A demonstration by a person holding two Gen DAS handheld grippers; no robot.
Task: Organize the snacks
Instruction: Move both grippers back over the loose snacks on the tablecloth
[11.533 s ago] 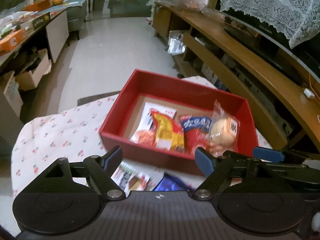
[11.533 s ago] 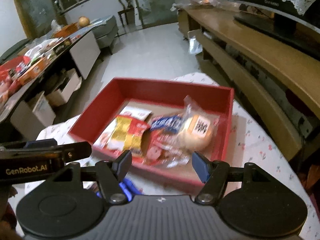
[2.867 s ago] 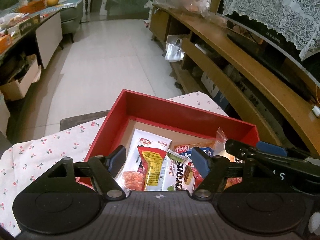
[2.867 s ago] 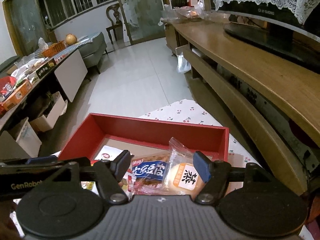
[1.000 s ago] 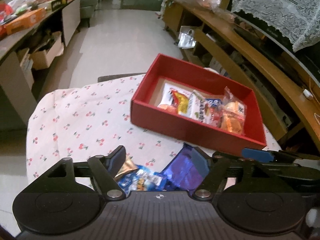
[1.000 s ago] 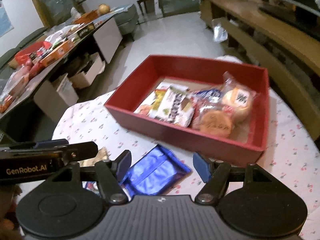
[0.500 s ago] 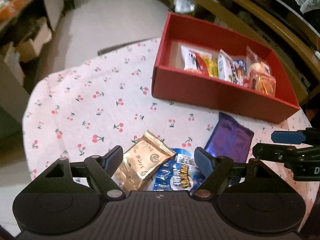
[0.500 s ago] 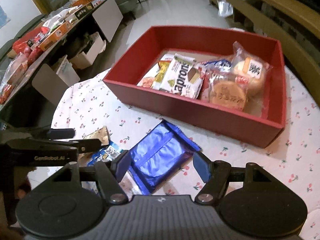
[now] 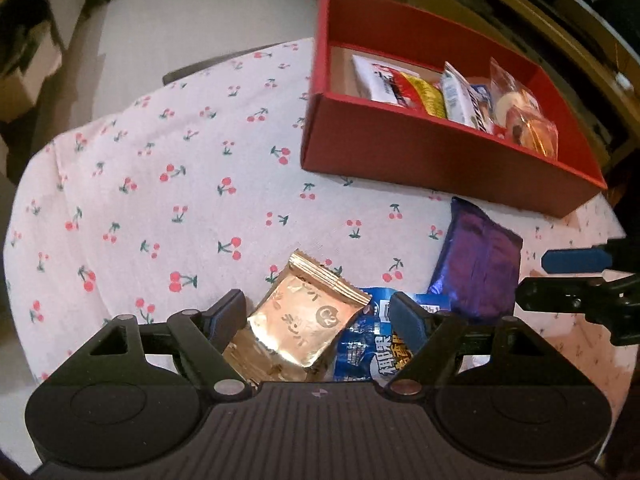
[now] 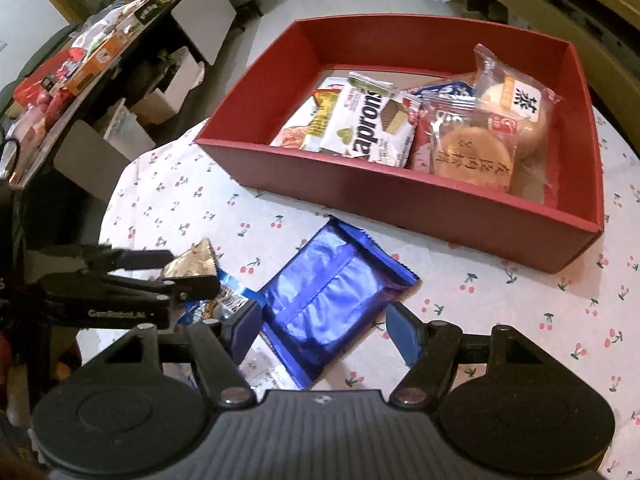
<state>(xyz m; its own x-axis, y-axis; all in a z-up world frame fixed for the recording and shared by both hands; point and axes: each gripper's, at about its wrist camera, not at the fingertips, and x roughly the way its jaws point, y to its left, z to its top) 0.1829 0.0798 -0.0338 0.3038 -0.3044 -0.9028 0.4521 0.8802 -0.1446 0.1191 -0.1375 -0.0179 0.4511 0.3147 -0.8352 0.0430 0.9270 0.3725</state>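
A red box (image 9: 440, 160) (image 10: 400, 200) holds several snack packs on a cherry-print tablecloth (image 9: 160, 180). In front of it lie a gold pack (image 9: 304, 320) (image 10: 192, 266), a blue printed pack (image 9: 368, 352) (image 10: 224, 300) and a shiny blue-purple pack (image 9: 476, 268) (image 10: 328, 292). My left gripper (image 9: 318, 312) is open, low over the gold pack, which lies between its fingers. My right gripper (image 10: 322, 326) is open, its fingers either side of the near end of the blue-purple pack. Each gripper also shows in the other's view.
The round table's edge curves away at the left (image 9: 24, 184). A low dark table loaded with goods (image 10: 80, 64) and cardboard boxes stand to the left on the tiled floor. A long wooden shelf unit (image 9: 560, 20) runs behind the red box.
Both grippers have come down and closer to the loose packs in front of the box. The gold pack now sits between the left fingers, the blue-purple pack between the right ones.
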